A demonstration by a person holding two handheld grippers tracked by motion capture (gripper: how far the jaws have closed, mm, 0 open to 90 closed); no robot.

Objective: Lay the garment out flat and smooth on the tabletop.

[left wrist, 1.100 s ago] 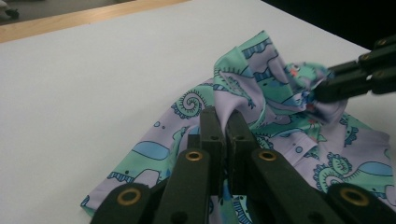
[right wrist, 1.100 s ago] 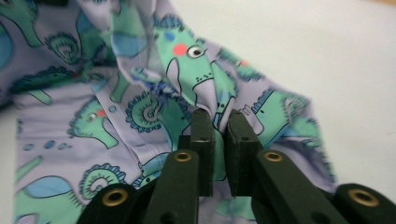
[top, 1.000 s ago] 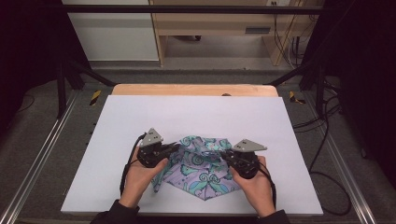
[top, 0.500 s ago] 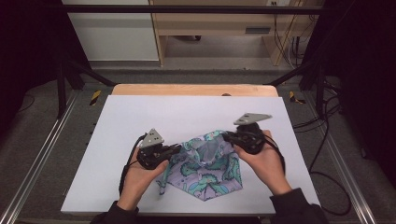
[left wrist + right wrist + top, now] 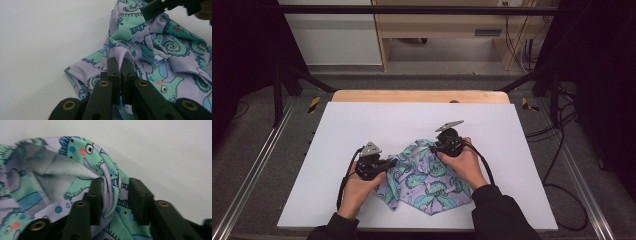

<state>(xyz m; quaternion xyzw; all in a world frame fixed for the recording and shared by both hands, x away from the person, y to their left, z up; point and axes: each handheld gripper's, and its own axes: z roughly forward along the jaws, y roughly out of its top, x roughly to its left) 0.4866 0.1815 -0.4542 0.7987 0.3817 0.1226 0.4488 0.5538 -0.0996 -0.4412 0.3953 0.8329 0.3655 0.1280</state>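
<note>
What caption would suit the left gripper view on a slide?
Left gripper jaws pinch a fold of the patterned cloth lying on the white table.

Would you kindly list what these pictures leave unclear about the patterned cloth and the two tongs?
- Cloth, high view: both hands cover parts of it, so its full outline is hidden.
- Left tongs, left gripper view: the pinched fold is hidden between the shut jaws.
- Right tongs, right gripper view: the picture's left edge cuts off the cloth.

One patterned cloth (image 5: 427, 182), two tongs, and one table (image 5: 362, 120).
</note>
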